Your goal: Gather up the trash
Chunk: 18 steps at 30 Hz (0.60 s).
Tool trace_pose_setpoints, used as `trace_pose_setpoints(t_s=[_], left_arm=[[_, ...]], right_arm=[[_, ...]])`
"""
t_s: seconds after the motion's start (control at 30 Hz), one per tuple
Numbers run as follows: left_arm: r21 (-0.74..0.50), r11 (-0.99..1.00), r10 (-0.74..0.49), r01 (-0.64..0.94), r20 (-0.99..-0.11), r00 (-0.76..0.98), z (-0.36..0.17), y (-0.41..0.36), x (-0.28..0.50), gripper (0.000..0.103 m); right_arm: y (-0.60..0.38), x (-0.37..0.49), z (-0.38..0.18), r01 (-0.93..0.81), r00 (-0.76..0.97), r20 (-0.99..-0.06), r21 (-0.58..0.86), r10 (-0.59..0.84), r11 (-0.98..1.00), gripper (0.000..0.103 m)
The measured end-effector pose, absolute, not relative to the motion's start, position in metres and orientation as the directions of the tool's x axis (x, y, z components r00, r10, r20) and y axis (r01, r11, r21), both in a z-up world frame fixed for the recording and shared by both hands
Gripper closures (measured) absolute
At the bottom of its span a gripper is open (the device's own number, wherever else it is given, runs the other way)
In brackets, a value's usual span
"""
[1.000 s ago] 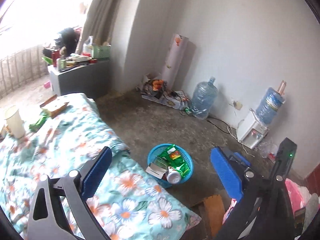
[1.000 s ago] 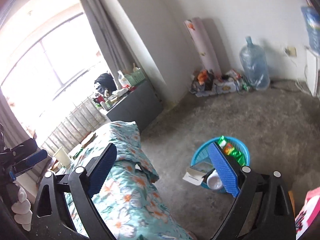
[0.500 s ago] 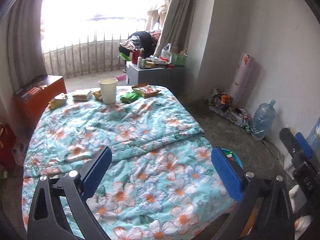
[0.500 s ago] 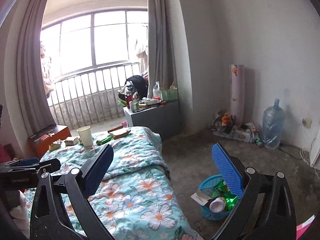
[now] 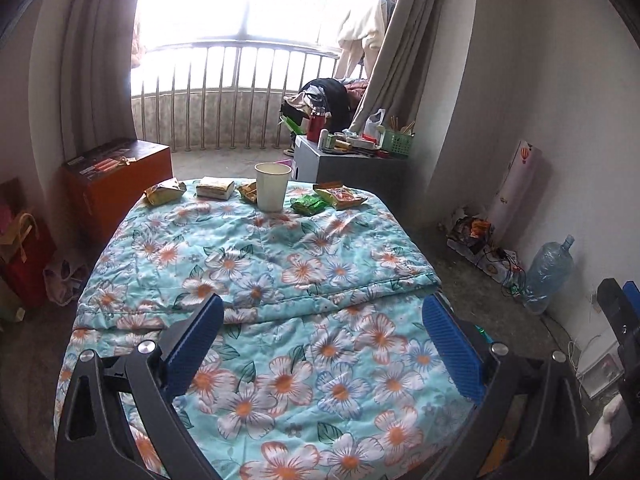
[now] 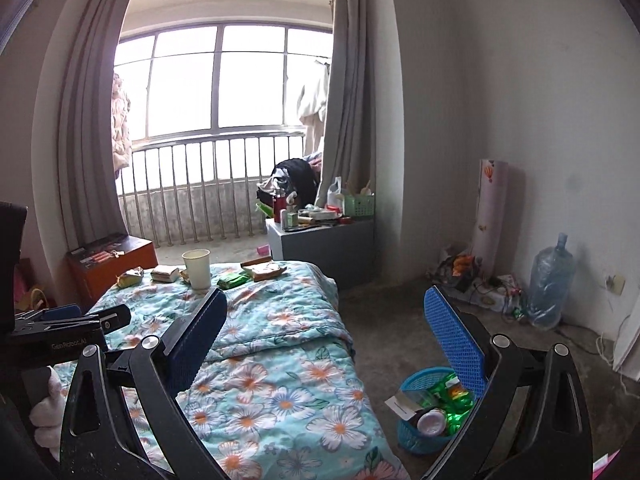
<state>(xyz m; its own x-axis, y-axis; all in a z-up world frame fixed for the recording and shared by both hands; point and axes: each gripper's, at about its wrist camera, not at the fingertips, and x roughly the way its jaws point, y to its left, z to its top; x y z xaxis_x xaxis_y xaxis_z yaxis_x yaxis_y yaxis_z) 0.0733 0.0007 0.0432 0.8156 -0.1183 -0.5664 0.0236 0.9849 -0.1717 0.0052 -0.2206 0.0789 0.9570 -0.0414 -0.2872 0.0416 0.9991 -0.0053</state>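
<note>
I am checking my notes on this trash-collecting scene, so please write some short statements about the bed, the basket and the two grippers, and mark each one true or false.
1. A paper cup stands upright on the bed. True.
2. The left gripper is shut on a wrapper. False: its jaws are open and hold nothing.
3. The blue basket on the floor already holds trash. True.
4. The green wrapper lies inside the basket. False: it lies on the bed, beside the cup.
5. The right gripper is open and empty. True.
</note>
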Motion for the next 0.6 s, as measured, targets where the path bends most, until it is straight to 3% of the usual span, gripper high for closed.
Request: trace_pose_setpoints(t_s=[0.13, 0.43, 0.6], left_arm=[[-0.146, 0.988, -0.13, 0.049, -0.616, 0.777, 0.028, -0.012, 0.069, 0.006], [-0.101, 0.993, -0.113, 0.055, -0.763, 0.636, -0.024, -0.045, 0.058, 0.006], [-0.071, 0.997, -0.083, 0.043, -0.786, 0.612, -0.033, -0.048, 0.055, 0.006]], right_arm=[[-0.216, 0.007, 0.068, 0.021, 0.929, -0.369, -0.036, -0.033, 0.999, 0.008], [-0.233, 0.003, 0.006, 0.064, 0.757, -0.645, -0.087, -0.106, 0.994, 0.008], [-0.242, -0.01, -0.014, 0.092, 0.697, -0.705, -0.093, -0.131, 0.991, 0.008]])
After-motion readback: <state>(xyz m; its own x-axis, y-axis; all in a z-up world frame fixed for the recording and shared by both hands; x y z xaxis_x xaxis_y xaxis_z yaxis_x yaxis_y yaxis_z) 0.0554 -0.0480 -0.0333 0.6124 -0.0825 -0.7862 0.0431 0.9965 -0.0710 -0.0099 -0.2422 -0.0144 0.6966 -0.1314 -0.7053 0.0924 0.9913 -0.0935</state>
